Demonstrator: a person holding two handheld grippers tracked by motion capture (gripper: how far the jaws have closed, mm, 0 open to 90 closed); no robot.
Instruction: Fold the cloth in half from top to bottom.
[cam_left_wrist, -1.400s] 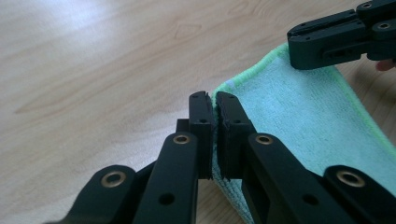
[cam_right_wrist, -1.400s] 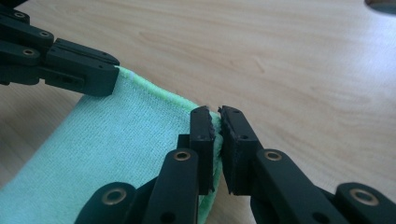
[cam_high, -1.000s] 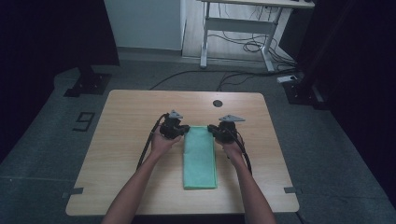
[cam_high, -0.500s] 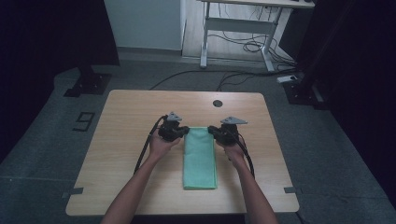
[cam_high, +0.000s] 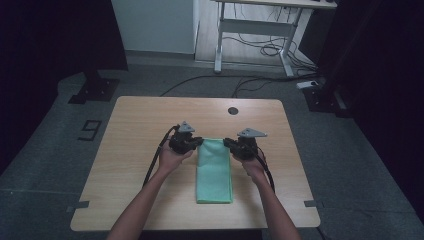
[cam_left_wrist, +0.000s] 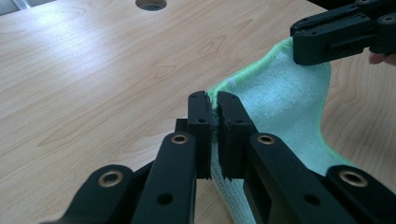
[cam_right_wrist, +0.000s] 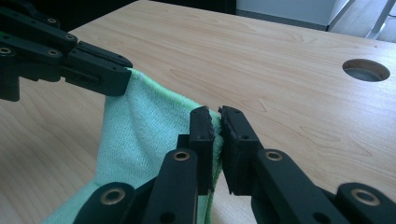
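Left hand-held gripper (cam_high: 196, 144) is clamped on the green towel's (cam_high: 214, 172) far left corner, right hand-held gripper (cam_high: 229, 144) clenched on its far right corner. Both corners ride just above the desk (cam_high: 135, 125), the towel's near end lying flat.

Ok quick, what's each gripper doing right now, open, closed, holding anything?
Left gripper: closed, jaws pinching a far corner of the green cloth.
Right gripper: closed, jaws pinching the cloth's other far corner.
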